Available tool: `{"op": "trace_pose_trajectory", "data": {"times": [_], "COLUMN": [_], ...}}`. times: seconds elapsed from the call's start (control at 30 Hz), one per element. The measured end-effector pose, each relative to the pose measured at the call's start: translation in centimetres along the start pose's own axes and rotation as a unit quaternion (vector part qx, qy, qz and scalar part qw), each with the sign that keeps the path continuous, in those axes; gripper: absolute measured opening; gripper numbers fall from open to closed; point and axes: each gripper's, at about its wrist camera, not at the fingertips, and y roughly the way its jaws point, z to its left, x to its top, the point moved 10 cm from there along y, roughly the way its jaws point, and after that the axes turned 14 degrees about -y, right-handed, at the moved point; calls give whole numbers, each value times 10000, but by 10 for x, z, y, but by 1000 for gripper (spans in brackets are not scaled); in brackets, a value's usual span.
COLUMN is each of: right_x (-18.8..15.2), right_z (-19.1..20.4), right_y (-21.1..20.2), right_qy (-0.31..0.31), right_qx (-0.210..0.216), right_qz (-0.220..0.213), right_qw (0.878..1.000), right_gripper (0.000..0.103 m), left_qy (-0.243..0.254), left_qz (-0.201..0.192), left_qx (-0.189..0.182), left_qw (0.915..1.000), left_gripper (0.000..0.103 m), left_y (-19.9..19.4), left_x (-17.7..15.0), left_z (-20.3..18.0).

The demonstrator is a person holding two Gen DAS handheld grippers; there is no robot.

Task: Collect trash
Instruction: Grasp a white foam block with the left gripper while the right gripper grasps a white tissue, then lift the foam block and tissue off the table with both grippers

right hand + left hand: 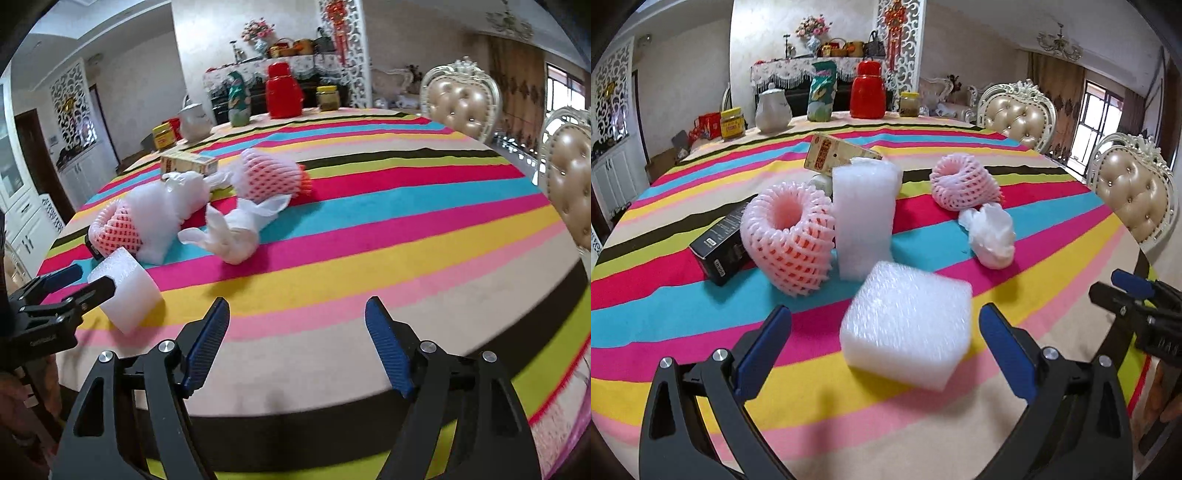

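A white foam block (907, 326) lies on the striped tablecloth between the open fingers of my left gripper (884, 347); the fingers stand apart from it on both sides. It also shows in the right wrist view (127, 290), with the left gripper (75, 284) around it. Beyond it are a tall white foam wrap (864, 221), a pink foam net (788, 240), a second pink net (962, 182), crumpled white plastic (991, 234), a black box (722, 245) and a yellow carton (836, 155). My right gripper (295, 345) is open and empty above the table's near edge.
At the far side of the table (1034, 369) stand a white teapot (772, 109), a red jar (868, 90), a green bag (822, 92) and two food jars. Two padded chairs (1015, 114) stand at the right.
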Motion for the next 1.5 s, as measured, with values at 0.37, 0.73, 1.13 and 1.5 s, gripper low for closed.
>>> {"op": "trace_pose_trajectory", "data": {"times": [0.37,0.73,1.13,1.5], "right_x": [26,57,48,17], "right_z": [26,60,51,30], "right_y": [59,108,77,20], "right_qy": [-456,-848,-749,-406], "right_qx": [213,429,206,258], "right_qz": [463,579,292,37], "right_qw": [9977,9938,9966,9988], "right_gripper": [77,77,38,38], "left_qy": [168,-320,-404,-63], "left_qz": [432,260,222,-28], "left_qx": [-300,-175,-114,39], "left_qw": [9985,9990,9989,10000], "left_gripper": [70,69,69,69], "left_y": [19,16,16,8], "left_x": [-12,0,3,2], "left_z": [-9,17,23,11]}}
